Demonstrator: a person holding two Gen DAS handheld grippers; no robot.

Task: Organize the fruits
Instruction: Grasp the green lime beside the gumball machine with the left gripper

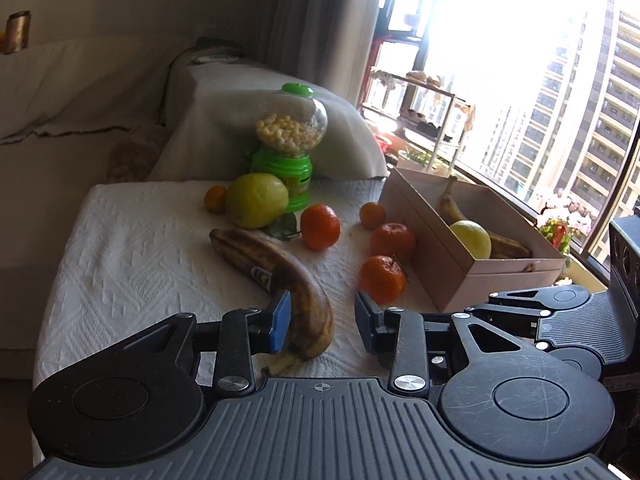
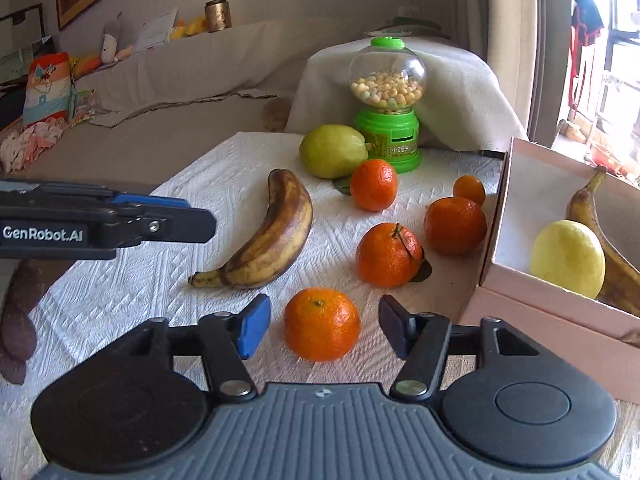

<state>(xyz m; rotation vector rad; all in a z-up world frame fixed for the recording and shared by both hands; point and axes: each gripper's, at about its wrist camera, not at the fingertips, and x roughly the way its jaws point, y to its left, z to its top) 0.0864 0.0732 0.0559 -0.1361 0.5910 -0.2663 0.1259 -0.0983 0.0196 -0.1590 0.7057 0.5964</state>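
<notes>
Near tangerine (image 2: 322, 323) is bracketed by unclenched right gripper (image 2: 324, 326); left gripper (image 1: 322, 316) released. Off-centre closure risks roll-away.

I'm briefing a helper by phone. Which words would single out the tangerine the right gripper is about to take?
Start at the pink box on the white cloth. Just beside its near corner sits the nearest tangerine, between the open jaws of the right gripper. Unlike the others, it has no leaf and lies closest to the table's front edge.
</notes>
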